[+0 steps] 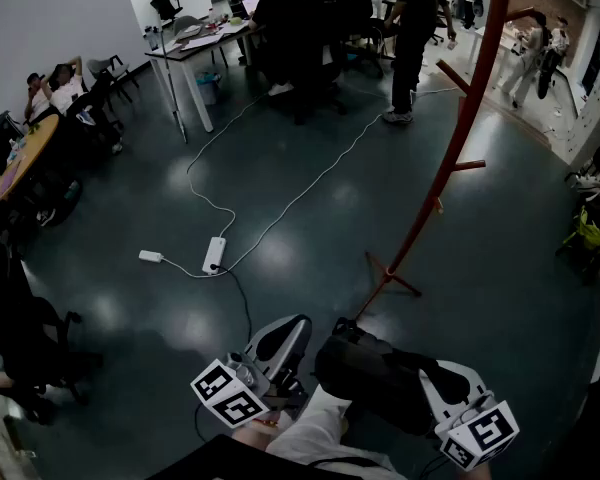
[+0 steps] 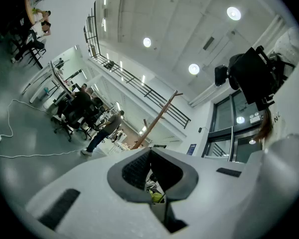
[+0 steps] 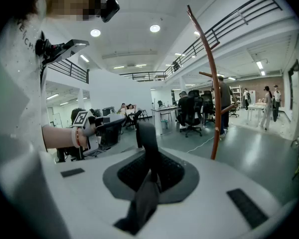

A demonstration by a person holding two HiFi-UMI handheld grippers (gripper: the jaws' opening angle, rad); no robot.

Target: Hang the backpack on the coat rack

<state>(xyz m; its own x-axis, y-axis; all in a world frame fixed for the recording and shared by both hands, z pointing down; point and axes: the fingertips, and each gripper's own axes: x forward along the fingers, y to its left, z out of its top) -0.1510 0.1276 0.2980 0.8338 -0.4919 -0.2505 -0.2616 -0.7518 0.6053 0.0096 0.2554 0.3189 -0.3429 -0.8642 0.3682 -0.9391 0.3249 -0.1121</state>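
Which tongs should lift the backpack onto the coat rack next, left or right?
Right. The right tongs are shut on the backpack strap, with the coat rack standing ahead in their view. The left tongs hold nothing and point upward.

Ahead right: coat rack (image 1: 425,213); power strip (image 1: 214,254) left of it; backpack (image 1: 380,376) nearest.

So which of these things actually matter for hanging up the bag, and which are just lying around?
For the job: backpack, its strap pinched in the right tongs, red coat rack.

Just lying about: white power strip, white cable on the floor, desk, office chair.
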